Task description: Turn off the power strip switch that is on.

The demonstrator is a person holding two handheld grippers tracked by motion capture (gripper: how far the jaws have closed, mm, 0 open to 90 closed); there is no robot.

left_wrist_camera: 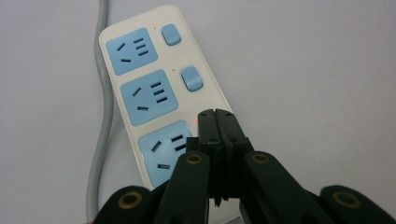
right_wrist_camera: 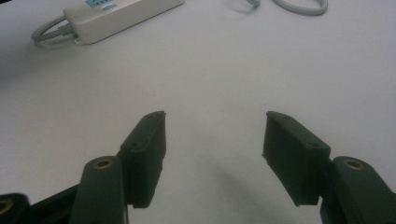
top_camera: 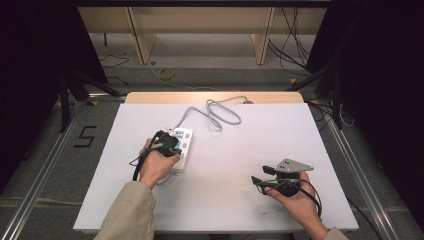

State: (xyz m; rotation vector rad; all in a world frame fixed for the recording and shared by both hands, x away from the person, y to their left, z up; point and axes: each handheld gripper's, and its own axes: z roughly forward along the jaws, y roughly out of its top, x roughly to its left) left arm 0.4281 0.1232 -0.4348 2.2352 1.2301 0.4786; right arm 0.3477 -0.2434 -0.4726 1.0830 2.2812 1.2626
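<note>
White power strip [top_camera: 183, 148] lies left of centre on the white table [top_camera: 240, 195], its grey cable [top_camera: 220, 113] looped toward the far edge. Left gripper [top_camera: 169, 142] sits over the strip. Right gripper [top_camera: 260, 176] rests well apart at right, pointing left.

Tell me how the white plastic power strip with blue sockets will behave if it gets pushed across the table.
The white plastic power strip with blue sockets lies flat and low, so it should slide rather than tip. Its rigid casing probably won't flex. The grey cable loops loosely behind it, so it will likely trail floppily and may drag or swing the strip slightly.
</note>
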